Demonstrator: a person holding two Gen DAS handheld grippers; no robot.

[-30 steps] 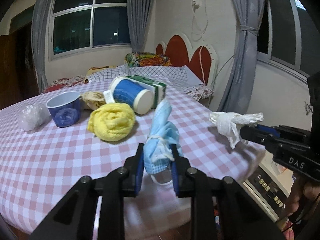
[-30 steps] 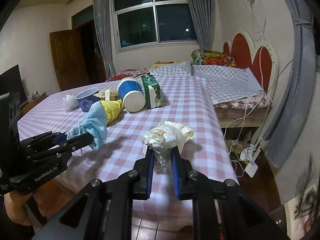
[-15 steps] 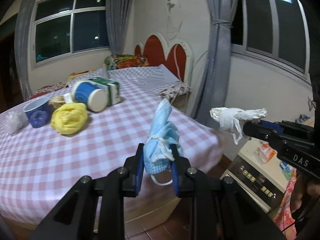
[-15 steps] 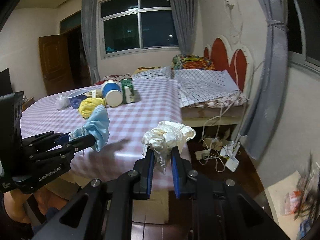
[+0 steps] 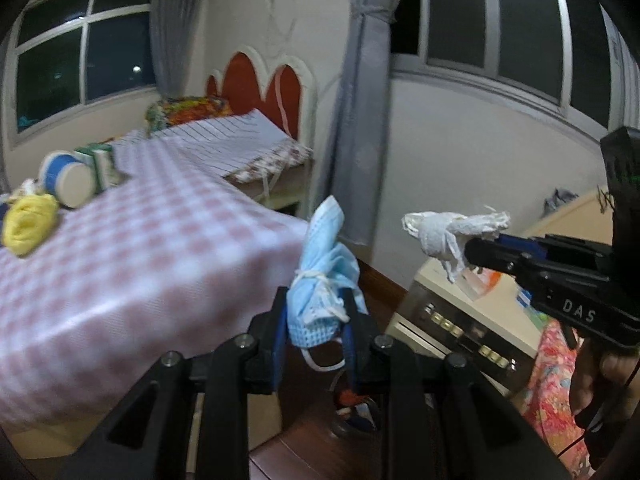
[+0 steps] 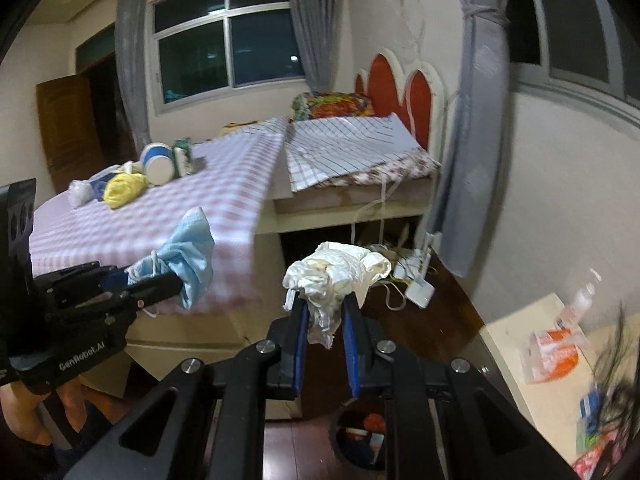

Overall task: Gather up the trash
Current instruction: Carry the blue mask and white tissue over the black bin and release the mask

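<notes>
Two tools: each is held in the air beyond the corner of the surface, above dark wood floor.
Left tool (image 5: 316,320): its fingers are clamped narrow on a mask (image 5: 324,276); a white ear loop hangs below the fingers. In the right wrist view the same tool (image 6: 160,280) reaches in from the left edge with the mask (image 6: 190,258) at its tip.
Right tool (image 6: 324,324): its blue-padded fingers are pinched on a white wad (image 6: 340,274) of crumpled paper or plastic. In the left wrist view this tool (image 5: 476,256) comes in from the right, with the wad (image 5: 448,232) sticking out at its tip.
Surface (image 5: 120,260): covered in a pink and white checked cloth, blurred, to the left of both tools.
Items on the surface: a yellow cloth (image 5: 28,222), a blue and white cup (image 5: 66,180) lying on its side, and a green carton (image 5: 100,164) just beside it; all lie well apart from both tools.
Bin (image 6: 362,436): a dark round container stands on the floor, seen below and between the right tool's fingers, with coloured scraps inside.
Bed (image 6: 348,148): it stands behind the surface, with a red and white headboard against the wall.
</notes>
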